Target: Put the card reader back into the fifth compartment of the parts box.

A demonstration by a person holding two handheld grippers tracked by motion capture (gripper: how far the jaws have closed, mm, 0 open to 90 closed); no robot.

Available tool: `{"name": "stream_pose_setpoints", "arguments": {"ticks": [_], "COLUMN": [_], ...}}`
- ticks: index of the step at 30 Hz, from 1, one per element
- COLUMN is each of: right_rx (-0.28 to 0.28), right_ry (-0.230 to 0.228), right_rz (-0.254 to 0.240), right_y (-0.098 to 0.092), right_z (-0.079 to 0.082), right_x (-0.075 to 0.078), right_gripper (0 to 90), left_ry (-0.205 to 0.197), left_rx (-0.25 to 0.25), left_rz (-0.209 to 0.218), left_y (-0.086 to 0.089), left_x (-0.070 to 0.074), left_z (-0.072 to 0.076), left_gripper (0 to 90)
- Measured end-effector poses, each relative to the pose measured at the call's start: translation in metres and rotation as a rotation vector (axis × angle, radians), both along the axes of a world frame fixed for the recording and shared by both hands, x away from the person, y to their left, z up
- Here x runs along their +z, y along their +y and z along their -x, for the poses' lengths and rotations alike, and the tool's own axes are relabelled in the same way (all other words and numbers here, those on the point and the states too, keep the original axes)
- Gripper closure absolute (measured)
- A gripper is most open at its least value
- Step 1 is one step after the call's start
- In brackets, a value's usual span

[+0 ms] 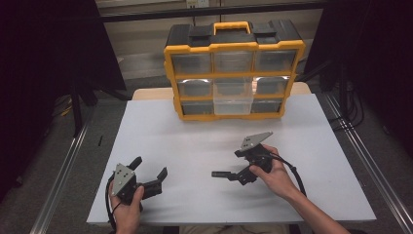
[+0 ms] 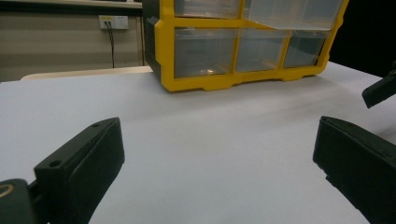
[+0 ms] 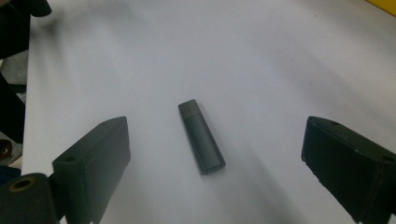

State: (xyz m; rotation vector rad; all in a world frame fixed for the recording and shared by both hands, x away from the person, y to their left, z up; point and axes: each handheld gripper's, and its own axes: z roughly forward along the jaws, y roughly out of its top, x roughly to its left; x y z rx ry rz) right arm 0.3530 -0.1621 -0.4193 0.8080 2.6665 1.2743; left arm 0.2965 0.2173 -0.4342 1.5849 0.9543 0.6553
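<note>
A small flat black stick [image 3: 201, 137] with a grey band near its far end lies on the white table [image 1: 195, 136], between the wide-apart jaws of my right gripper [image 3: 215, 126]. From above, the stick [image 1: 221, 174] rests just left of the right gripper [image 1: 238, 165], which is open and points left. My left gripper [image 1: 150, 166] is open near the front left of the table with nothing between its jaws. The left gripper [image 2: 215, 126] faces a yellow and black drawer organizer [image 2: 233, 51].
The organizer [image 1: 234, 73] stands at the table's far edge with clear drawers; a middle drawer [image 1: 234, 97] is pulled out a little. A jaw of the other gripper [image 2: 380, 88] shows at the right of the left gripper view. Dark curtains and metal rails flank the table.
</note>
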Motion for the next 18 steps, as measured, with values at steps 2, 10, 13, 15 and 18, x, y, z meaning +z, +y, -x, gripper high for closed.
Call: {"name": "stream_pose_setpoints", "arguments": {"ticks": [2, 10, 13, 15, 18], "right_rx": [0.005, 0.12, 0.148, 0.166, 0.193], "right_ry": [-0.001, 0.022, 0.023, 0.023, 0.025], "right_rz": [0.015, 0.124, 0.168, 0.191, 0.241], "right_y": [0.003, 0.024, 0.031, 0.034, 0.041], "right_z": [-0.001, -0.01, -0.012, -0.012, -0.015], "right_x": [0.0, -0.005, -0.004, -0.003, -0.003], "right_gripper": [7.4, 6.2, 9.4, 12.0, 18.9], "left_ry": [0.0, -0.002, 0.0, 0.0, 0.0], "left_rx": [-0.001, -0.005, -0.002, -0.006, -0.01], "left_rz": [0.001, 0.0, 0.004, -0.001, 0.001], "left_y": [0.0, 0.0, 0.0, 0.001, 0.0], "left_x": [0.0, 0.0, 0.0, 0.0, 0.0], "left_z": [0.001, 0.001, 0.001, 0.0, 0.0], "left_gripper": [2.2, 2.2, 2.2, 2.2, 2.2]}}
